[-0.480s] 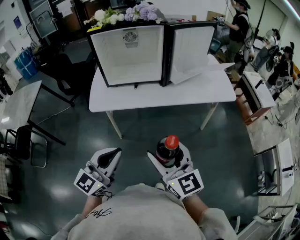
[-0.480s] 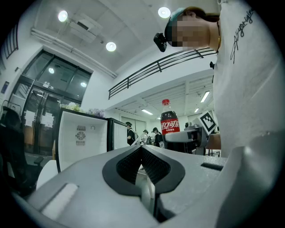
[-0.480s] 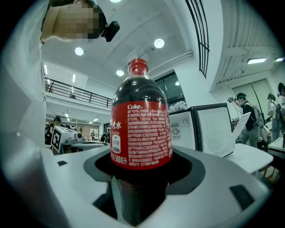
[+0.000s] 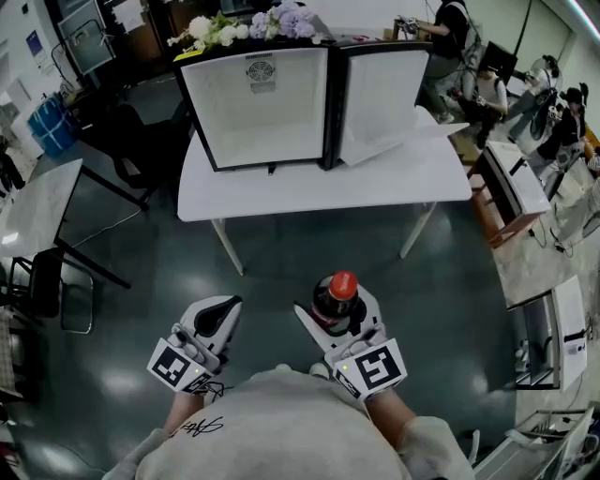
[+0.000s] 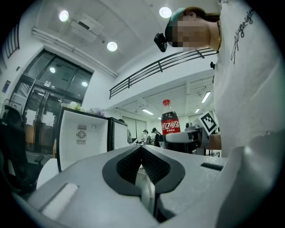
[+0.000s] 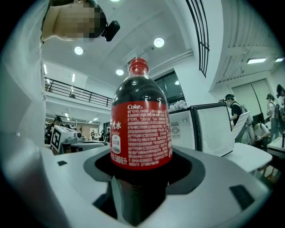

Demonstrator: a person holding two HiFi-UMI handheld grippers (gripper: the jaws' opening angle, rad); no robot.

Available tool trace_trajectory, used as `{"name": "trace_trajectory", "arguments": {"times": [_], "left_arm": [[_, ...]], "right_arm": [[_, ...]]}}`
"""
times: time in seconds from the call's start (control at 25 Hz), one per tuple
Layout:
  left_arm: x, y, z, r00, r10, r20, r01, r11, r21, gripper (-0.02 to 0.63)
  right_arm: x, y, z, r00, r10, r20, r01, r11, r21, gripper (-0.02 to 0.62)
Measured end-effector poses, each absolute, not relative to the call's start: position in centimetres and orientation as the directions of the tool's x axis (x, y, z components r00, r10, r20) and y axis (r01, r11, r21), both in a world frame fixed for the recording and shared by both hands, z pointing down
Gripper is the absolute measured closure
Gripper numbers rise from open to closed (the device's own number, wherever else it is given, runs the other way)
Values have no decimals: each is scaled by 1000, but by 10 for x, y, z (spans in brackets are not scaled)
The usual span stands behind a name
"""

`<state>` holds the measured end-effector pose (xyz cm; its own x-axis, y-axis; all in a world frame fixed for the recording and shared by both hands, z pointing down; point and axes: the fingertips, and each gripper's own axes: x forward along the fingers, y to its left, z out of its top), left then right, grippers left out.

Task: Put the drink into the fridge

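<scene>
Dark glossy floor (image 4: 281, 253) fills most of the head view, in a big open room with ceiling spots and a railed balcony.

- Long white table (image 4: 403, 187) stands across the upper half of the head view, on angled white legs.
- Small black-framed fridge with a white inside (image 4: 258, 108) sits at the table's back edge, towards its left end. It is open and shows a round vent high on the back wall.
- Fridge door, white inside face (image 4: 380, 94), is swung out to the right over the table's right half.
- Bunch of white and lilac flowers (image 4: 248, 28) lies along the fridge's top.
- Other people (image 4: 455, 37) are beyond the table's far right corner, well apart from the work.
- Grey tabletop (image 4: 33, 211) and a black chair (image 4: 47, 291) stand at the left edge of the view.

Operator and tools:
- Pale grey shirt (image 4: 281, 431) is at the bottom edge, both arms out in front.
- Left gripper (image 4: 217, 314), grey-white, is held level over the floor. Its jaws are pressed together with nothing between them.
- Right gripper (image 4: 335, 317), just beside it, is also level. Its jaws are spread wide and clamped on the lower body of the bottle.
- Dark cola bottle with a red label (image 6: 141, 133) and red cap (image 4: 343, 283) stands upright in the right gripper's grip. It is over the floor, in front of the table's near edge and well apart from the fridge.
</scene>
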<state>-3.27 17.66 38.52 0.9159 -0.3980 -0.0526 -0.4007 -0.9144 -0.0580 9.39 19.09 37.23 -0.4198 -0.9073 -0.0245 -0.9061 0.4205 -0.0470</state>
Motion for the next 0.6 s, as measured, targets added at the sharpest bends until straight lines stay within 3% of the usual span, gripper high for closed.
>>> {"name": "trace_trajectory", "arguments": {"times": [0.6], "left_arm": [[-45, 180, 388, 918, -394, -52, -396, -917, -51, 602]], "right_arm": [[80, 193, 373, -424, -905, -26, -903, 425, -69, 291]]}}
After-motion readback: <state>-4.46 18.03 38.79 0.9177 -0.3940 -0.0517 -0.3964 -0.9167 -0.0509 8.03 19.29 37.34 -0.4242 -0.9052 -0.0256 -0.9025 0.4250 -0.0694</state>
